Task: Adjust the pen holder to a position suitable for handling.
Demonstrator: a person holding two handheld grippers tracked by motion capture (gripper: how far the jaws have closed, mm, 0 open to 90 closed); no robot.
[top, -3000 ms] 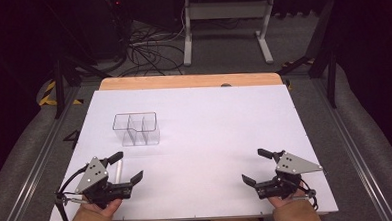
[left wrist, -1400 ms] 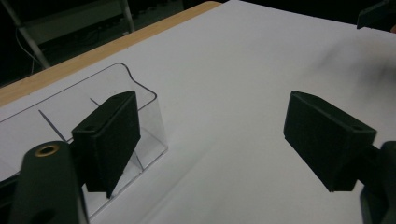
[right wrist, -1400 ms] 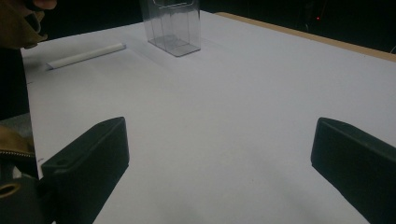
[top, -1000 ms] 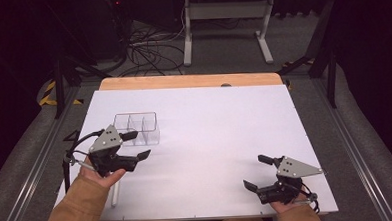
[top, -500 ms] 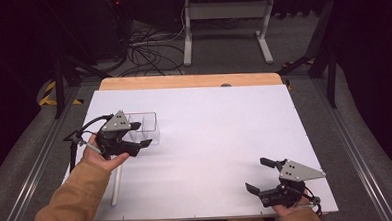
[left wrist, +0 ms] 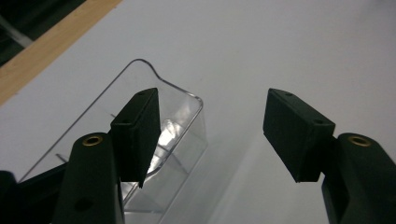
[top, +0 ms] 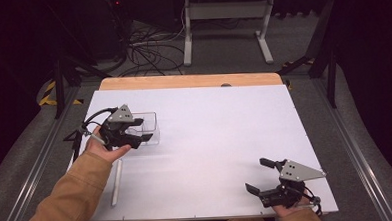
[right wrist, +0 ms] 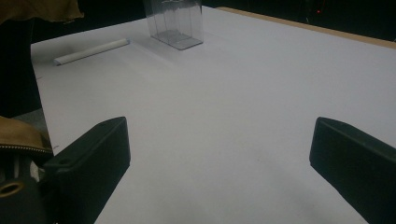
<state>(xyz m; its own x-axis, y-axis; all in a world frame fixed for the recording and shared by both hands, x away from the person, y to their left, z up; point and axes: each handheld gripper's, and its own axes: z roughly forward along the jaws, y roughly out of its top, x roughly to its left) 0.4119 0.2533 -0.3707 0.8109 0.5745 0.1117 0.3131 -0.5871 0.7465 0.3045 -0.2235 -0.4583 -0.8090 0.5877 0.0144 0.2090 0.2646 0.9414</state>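
While the left gripper [top: 137, 130] hangs over the clear plastic box [top: 147, 126] at the table's [top: 209, 120] left side, its jaws have just been closing but are not shut. One jaw is over the box's inside, the other outside its wall, w/o pressing it. Right gripper [top: 261, 176] sits near the front right corner, jaws wide open, nothing btw them. White rod [top: 116, 181] lies near the left sleeve.

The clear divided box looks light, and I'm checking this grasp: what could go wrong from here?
The left tool straddles only the corner wall of the clear divided box, its jaws just closing; it may slide or tip. The box could twist in such a grip. The white rod lies under the sleeve, which could knock it.
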